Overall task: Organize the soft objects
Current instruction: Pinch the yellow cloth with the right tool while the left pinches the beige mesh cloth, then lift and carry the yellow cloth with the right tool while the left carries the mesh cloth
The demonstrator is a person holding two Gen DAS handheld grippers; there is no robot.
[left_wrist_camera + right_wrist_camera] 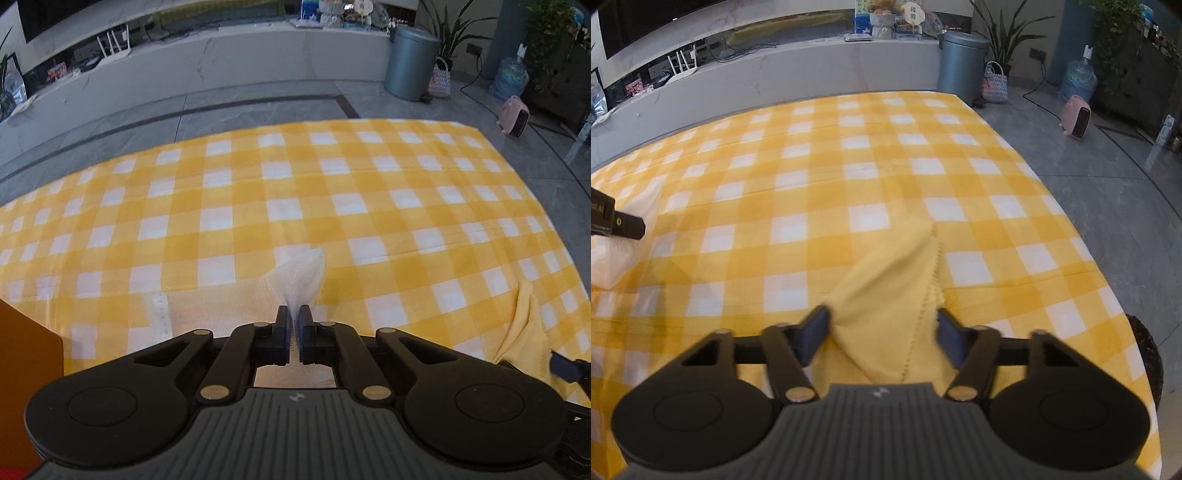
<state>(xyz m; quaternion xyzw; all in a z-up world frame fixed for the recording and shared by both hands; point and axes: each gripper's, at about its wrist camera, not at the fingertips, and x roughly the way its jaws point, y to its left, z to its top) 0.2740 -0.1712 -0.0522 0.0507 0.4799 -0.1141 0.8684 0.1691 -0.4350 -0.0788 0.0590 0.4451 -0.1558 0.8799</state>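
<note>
Left wrist view: left gripper is clenched on a thin white mesh cloth. The jaws stand almost together, with only the pinched fabric between them. The mesh fans upward and outward beyond the fingertips, its free end raised off the checked tablecloth. An orange box edge sits at the lower left, beside the gripper body. At the right edge of this view a yellow cloth shows as a raised fold, with a dark fingertip of the other gripper just below it.

Right wrist view: right gripper has its jaws about half apart, with the yellow cloth bunched between them. The left pad touches the fabric's edge; the right pad lies against the scalloped hem. Whether the pads press firmly or only flank the cloth, I cannot tell. The cloth lies folded in a rough triangle, its tip pointing away from the camera, resting on the tablecloth. At the left edge the left gripper's finger appears, with the white mesh below it, well apart from the yellow cloth.

Background, both views: grey bin, pink heater, water jug on the floor beyond the table.
</note>
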